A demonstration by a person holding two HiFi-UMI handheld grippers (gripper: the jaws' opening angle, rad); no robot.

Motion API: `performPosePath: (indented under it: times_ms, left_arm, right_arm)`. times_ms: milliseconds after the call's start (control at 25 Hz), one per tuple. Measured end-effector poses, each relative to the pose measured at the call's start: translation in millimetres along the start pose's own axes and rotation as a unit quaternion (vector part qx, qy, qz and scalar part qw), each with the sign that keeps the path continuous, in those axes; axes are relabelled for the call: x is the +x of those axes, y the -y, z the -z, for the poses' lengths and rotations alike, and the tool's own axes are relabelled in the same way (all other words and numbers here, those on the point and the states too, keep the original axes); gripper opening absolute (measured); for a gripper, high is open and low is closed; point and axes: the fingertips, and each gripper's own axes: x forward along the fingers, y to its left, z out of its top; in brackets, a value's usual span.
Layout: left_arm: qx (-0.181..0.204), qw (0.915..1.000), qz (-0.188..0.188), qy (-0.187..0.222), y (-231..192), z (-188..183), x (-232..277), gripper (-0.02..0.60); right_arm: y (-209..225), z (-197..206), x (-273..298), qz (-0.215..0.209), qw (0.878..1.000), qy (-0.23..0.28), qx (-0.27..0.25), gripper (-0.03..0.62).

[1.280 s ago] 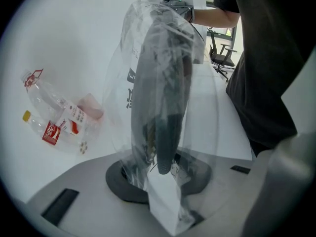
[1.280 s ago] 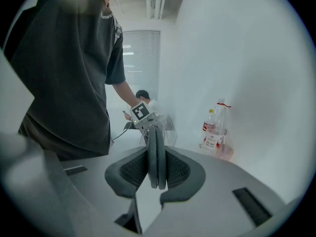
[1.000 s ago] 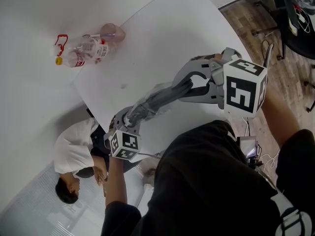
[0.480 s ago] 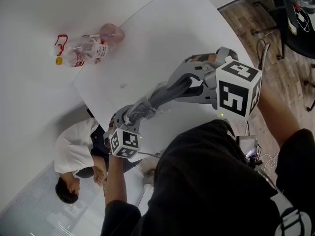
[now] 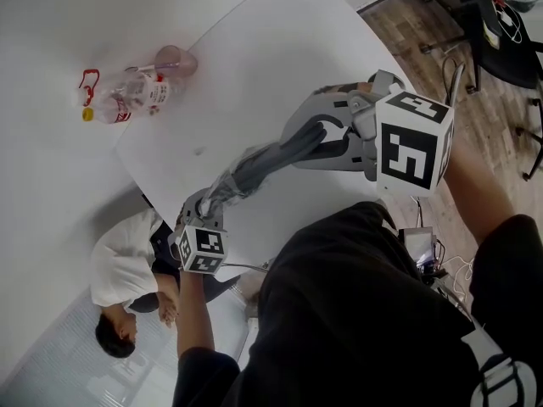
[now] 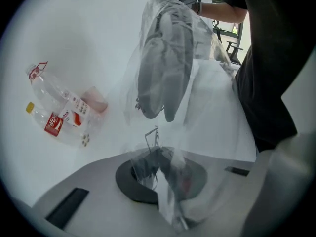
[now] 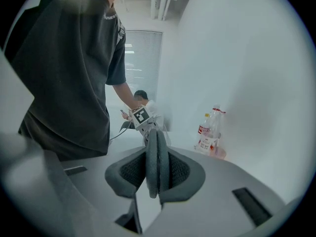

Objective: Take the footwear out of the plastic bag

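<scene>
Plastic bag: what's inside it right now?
Through the clear plastic bag shows grey footwear, apparently two flat pieces together. The left gripper pinches the bag's near end. Whether the footwear's far end is inside the bag is hidden.

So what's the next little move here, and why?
Probably pull the two grippers apart: the left gripper has just closed on the plastic bag, while the right gripper pinches the grey footwear, so that should slide it out.
</scene>
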Motion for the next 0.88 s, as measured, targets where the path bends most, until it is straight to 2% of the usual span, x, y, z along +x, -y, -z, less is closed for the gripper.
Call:
performPosePath:
  times_ms: [160, 680, 880]
  left_arm:
    - [-0.022, 0.9996, 0.014, 0.004, 1, 9, 6, 0.024]
    - [-0.076, 0.9971, 0.004, -0.002, -18, 60, 24, 0.023]
    - [-0.085, 0.9962, 0.002, -0.020, -18, 67, 20, 0.023]
  right_arm:
    - [2, 3, 0, 0.009, 1.000, 0.001, 0.005, 0.077]
    - [8, 7, 2, 0.040, 0.999, 0.002, 0.006, 0.077]
    - [11, 6, -6, 0.048, 0.999, 0.004, 0.007, 0.077]
